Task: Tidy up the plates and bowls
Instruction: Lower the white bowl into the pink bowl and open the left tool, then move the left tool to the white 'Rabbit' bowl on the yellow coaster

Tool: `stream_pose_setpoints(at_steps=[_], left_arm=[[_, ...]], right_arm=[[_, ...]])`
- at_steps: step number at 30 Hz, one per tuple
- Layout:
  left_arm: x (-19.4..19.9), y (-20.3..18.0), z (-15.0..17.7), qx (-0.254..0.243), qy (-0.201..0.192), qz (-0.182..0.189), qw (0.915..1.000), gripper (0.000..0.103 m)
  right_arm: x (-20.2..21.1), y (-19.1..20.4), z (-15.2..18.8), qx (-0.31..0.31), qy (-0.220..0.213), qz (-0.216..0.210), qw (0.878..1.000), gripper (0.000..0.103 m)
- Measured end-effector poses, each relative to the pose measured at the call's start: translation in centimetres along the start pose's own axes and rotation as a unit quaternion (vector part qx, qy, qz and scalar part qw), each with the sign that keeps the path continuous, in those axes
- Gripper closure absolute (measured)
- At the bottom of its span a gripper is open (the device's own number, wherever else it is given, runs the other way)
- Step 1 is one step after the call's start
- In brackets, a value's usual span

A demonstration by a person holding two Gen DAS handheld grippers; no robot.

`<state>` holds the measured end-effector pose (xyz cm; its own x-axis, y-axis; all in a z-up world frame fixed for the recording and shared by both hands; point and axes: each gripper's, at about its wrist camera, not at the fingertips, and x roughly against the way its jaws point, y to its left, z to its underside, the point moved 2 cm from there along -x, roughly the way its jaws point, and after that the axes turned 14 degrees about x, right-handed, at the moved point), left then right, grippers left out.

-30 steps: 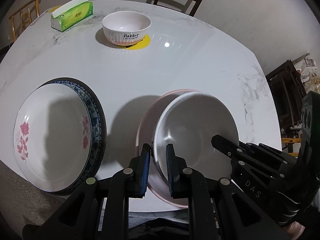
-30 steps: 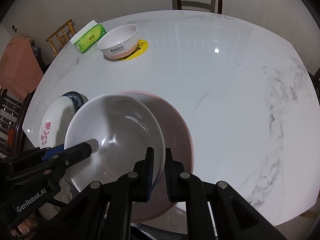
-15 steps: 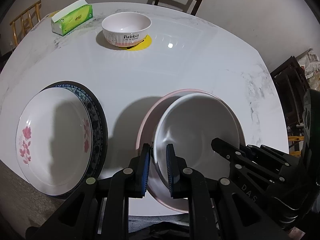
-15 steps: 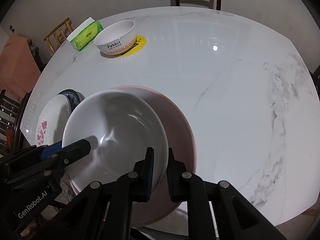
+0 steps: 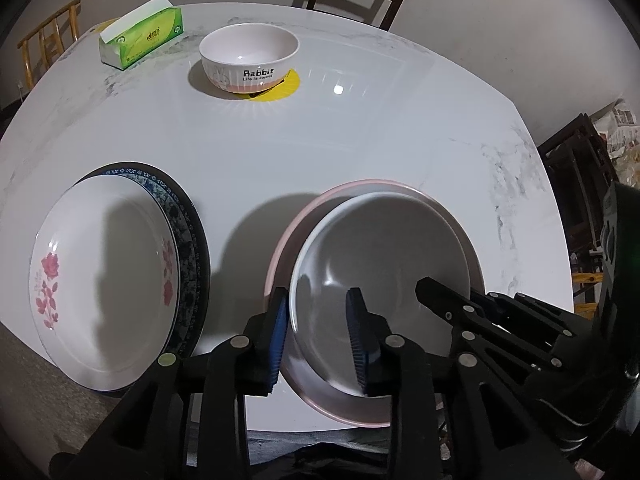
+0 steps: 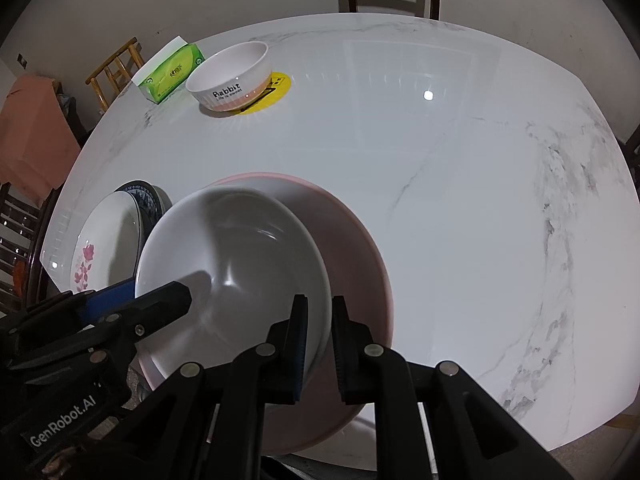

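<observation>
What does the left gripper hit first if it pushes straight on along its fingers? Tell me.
Probably the white bowl. The left gripper has just been opening, and the bowl's near rim sits between its fingers without being pinched. Straight on, it likely meets that wall, then the pink plate beneath; depth is uncertain.

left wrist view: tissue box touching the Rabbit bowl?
No. The tissue box sits apart from the Rabbit bowl, with bare table showing between them.
</observation>
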<state>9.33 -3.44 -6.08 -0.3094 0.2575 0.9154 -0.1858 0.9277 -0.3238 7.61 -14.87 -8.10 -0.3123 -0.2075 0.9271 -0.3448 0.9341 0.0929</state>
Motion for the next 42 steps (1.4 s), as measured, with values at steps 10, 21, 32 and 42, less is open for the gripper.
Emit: stream_pose_setpoints(at_steps=[10,21,32,42], left_arm=[[0.2,-0.3,0.1,0.001,-0.009,0.015,0.9999,0.066],[0.5,-0.4,0.1,0.000,-0.014,0.019,0.9997,0.065],[0.8,-0.3,-0.1,-0.002,-0.020,0.025,0.9995,0.061],[1.4,-0.3,-0.2,-0.002,-0.026,0.029,0.9993,0.060]], right_arm=[[0.3,0.2,-0.2,0.000,-0.006,0.005,1.000,0.083],[0.5,0.2,-0.4,0.001,-0.008,0.006,1.000,0.083],[0.9,0.2,-0.4,0.001,-0.015,0.008,1.000,0.083],[1.8,0.1,-0.6,0.003,-0.023,0.011,1.000,0.083]])
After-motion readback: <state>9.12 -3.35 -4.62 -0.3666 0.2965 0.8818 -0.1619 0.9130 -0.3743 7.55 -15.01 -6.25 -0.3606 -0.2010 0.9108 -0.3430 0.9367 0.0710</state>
